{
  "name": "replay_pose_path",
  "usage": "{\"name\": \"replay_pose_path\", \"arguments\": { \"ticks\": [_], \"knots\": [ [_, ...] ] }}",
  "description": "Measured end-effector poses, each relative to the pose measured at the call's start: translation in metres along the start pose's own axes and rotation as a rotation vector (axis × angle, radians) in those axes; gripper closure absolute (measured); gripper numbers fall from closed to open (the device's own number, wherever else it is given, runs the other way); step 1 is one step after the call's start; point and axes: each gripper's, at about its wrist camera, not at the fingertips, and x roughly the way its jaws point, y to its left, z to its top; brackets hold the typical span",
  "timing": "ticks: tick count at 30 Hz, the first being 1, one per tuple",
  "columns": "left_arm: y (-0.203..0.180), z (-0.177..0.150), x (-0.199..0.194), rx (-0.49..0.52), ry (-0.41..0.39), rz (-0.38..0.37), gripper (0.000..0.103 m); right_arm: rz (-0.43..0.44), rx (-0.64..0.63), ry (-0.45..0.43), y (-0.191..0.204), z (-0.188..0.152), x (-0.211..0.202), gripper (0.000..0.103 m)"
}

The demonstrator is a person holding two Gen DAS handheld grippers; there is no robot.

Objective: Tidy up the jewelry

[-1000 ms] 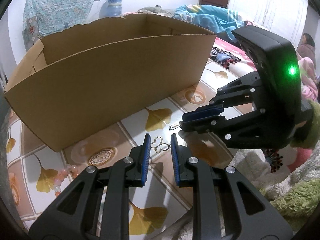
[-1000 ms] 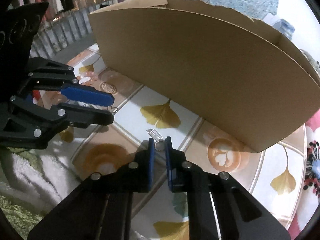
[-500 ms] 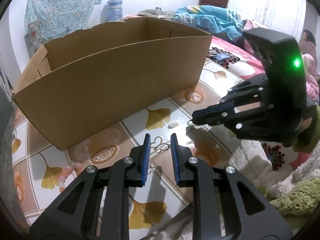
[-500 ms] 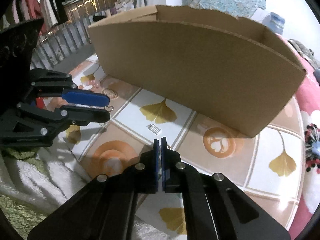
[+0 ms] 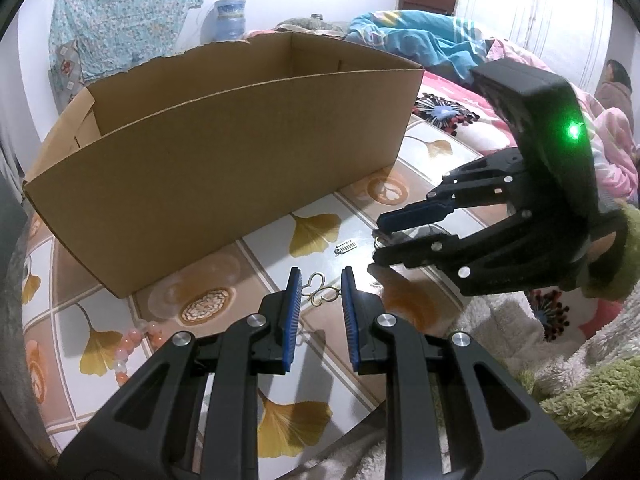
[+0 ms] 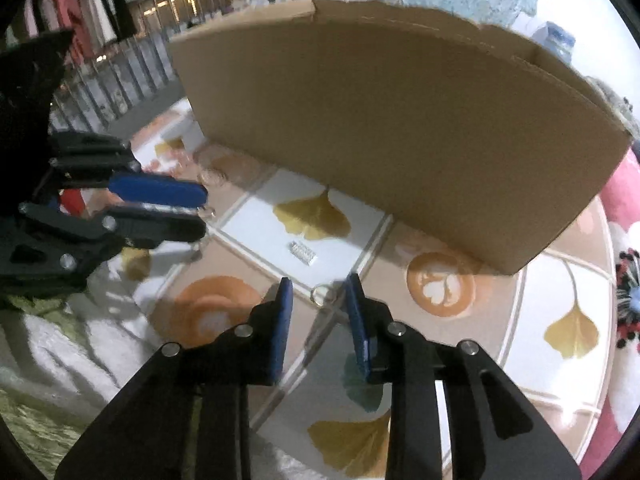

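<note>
A gold butterfly-shaped piece (image 5: 320,293) lies on the patterned mat between the blue pads of my left gripper (image 5: 320,278), which stands narrowly open around it without pressing. My right gripper (image 6: 319,282) points down at a small silver ring (image 6: 320,294); its jaws are opening and the ring sits loose between them. A little silver rectangular charm (image 6: 303,254) lies just ahead on a white tile. Pink beads (image 5: 132,344) lie at the left. Behind everything stands an open cardboard box (image 5: 224,160). From the left wrist view the right gripper (image 5: 377,241) comes in from the right.
The mat (image 5: 432,148) with ginkgo-leaf tiles covers a bed. A fluffy green and white blanket (image 5: 580,392) bunches at the near right. A person (image 5: 612,92) sits far right. A water jug (image 5: 230,26) stands behind the box.
My right gripper closed on the ring and rose a little, then came back down and opened, leaving the ring loose between its fingers. The left gripper stayed still.
</note>
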Motion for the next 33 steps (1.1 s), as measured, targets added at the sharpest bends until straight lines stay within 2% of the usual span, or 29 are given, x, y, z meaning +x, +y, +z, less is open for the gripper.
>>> {"name": "replay_pose_path", "arguments": {
  "ticks": [1, 4, 14, 20, 23, 28, 31, 33],
  "knots": [
    [0.001, 0.000, 0.000, -0.001, -0.001, 0.001, 0.084, -0.004, -0.001, 0.001, -0.001, 0.001, -0.002, 0.091],
    [0.003, 0.000, 0.000, -0.010, -0.006, 0.000, 0.084, 0.033, 0.038, 0.006, -0.008, 0.001, -0.007, 0.091],
    [-0.001, -0.001, -0.006, -0.007, -0.017, 0.020, 0.084, 0.023, 0.050, -0.024, -0.002, -0.006, -0.021, 0.091],
    [-0.010, 0.010, -0.034, 0.017, -0.082, 0.039, 0.084, 0.027, 0.064, -0.126, -0.007, -0.003, -0.061, 0.091],
    [-0.011, 0.025, -0.058, 0.028, -0.149, 0.027, 0.084, 0.029, 0.051, -0.209, -0.005, 0.010, -0.094, 0.091],
    [-0.002, 0.065, -0.082, 0.055, -0.226, 0.018, 0.084, 0.042, 0.021, -0.334, -0.014, 0.052, -0.131, 0.091],
    [0.012, 0.094, -0.074, 0.066, -0.209, 0.017, 0.084, 0.041, 0.030, -0.335, -0.029, 0.084, -0.129, 0.091],
    [0.028, 0.115, -0.053, 0.050, -0.147, 0.004, 0.084, 0.084, 0.071, -0.273, -0.050, 0.107, -0.116, 0.091]
  ]
}}
